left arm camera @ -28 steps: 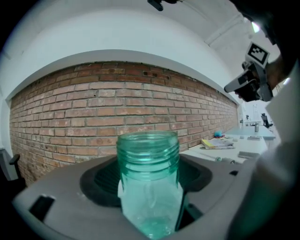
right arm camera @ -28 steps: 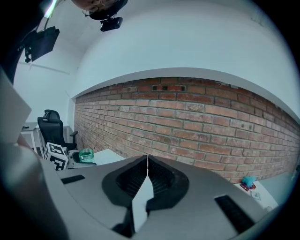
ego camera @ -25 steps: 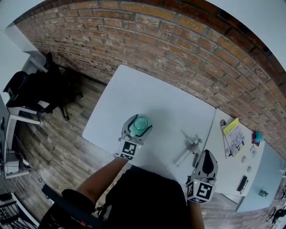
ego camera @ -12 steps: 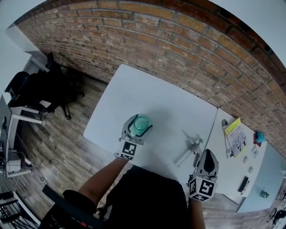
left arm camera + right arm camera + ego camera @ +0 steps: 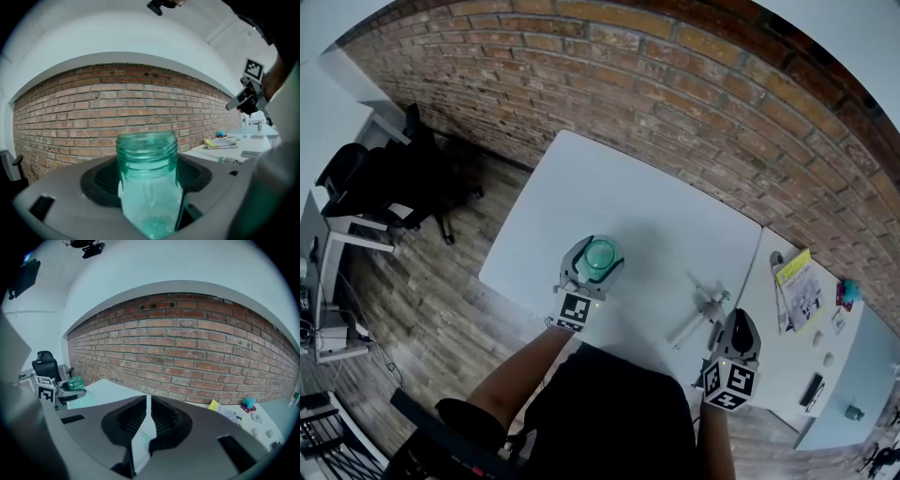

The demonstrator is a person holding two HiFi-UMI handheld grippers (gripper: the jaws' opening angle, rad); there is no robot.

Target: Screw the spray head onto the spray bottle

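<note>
My left gripper (image 5: 597,255) pinches the spray bottle (image 5: 147,180) upright; right gripper (image 5: 741,319) jaws are pressed together, so I'd spread them before grabbing the spray head (image 5: 705,307), sideways I think.

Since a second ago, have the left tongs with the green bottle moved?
No. The left tongs and green bottle sit just as near the white table front edge as before; the whole view shifted slightly.
</note>
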